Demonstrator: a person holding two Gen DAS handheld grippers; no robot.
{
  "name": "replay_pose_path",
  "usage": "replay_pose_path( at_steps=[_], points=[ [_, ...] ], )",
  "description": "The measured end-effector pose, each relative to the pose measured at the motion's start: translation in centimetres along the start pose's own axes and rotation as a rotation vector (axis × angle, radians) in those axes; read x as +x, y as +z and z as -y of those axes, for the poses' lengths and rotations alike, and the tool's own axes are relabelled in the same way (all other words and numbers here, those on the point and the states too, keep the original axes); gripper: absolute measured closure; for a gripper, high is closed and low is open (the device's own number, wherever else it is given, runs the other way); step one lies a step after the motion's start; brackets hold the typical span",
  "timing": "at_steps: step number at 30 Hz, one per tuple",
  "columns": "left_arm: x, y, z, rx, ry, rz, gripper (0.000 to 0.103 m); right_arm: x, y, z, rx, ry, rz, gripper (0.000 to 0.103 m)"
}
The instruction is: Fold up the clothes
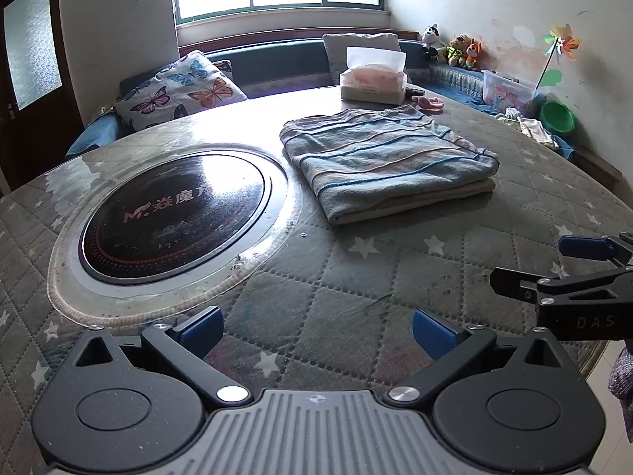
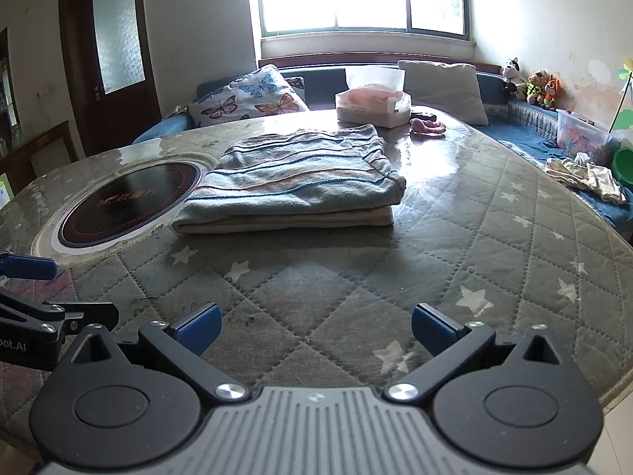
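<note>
Tabletop: folded garment (image 2: 292, 180) beyond tongs (image 2: 316, 332) (untouched)

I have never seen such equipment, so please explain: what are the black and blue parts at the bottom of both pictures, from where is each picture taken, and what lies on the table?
These are two hand-held grippers, each with a camera looking forward along its two blue-padded fingers. One picture comes from the left gripper, the other from the right gripper; each also sees the other at its edge. Both are open and hold nothing. On the quilted table cover lies a folded striped garment beside a round black cooktop. Farther back stand a tissue pack and a small pink item, too small to identify.
</note>
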State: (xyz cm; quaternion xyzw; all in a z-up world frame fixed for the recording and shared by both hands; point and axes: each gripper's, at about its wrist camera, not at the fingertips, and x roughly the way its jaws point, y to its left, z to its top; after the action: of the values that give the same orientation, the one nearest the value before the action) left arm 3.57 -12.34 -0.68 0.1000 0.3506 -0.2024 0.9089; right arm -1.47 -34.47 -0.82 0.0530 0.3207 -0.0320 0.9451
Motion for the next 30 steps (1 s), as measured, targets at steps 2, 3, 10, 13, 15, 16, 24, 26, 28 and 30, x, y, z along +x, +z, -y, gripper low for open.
replay_pose_path(
  at_steps=[2, 3, 10, 13, 15, 16, 24, 26, 28, 30],
  points=[
    [0.0, 0.1, 0.0, 0.002, 0.000, 0.001, 0.000, 0.0, 0.0, 0.0, -0.001, -0.001, -0.001, 0.000],
    [0.1, 0.1, 0.0, 0.002, -0.001, 0.001, 0.000, 0.1, 0.0, 0.0, 0.000, -0.001, -0.002, 0.000],
    [0.2, 0.4, 0.0, 0.002, -0.004, 0.002, 0.000, 0.5, 0.2, -0.1, -0.002, 0.000, -0.008, 0.000],
    [0.3, 0.5, 0.0, 0.004, -0.006, 0.002, 0.000, 0.7, 0.3, -0.1, -0.004, -0.001, -0.010, 0.000],
    [0.3, 0.6, 0.0, 0.004, -0.007, 0.003, 0.000, 0.7, 0.4, -0.2, -0.003, 0.000, -0.009, 0.000],
    [0.4, 0.6, 0.0, 0.005, -0.009, 0.003, 0.000, 0.8, 0.4, -0.2, -0.003, 0.001, -0.009, 0.000],
    [0.7, 1.0, 0.1, 0.012, -0.015, 0.003, 0.000, 1.2, 0.7, -0.2, -0.005, 0.001, -0.012, 0.000],
    [0.7, 1.1, 0.2, 0.012, -0.016, 0.003, 0.000, 1.3, 0.8, -0.2, -0.005, 0.001, -0.012, 0.000],
    [0.8, 1.2, 0.2, 0.013, -0.017, 0.003, 0.000, 1.4, 0.8, -0.2, -0.005, 0.001, -0.013, 0.000],
    [0.9, 1.3, 0.2, 0.015, -0.019, 0.003, 0.000, 1.5, 0.9, -0.2, -0.005, 0.001, -0.013, 0.000]
  ],
)
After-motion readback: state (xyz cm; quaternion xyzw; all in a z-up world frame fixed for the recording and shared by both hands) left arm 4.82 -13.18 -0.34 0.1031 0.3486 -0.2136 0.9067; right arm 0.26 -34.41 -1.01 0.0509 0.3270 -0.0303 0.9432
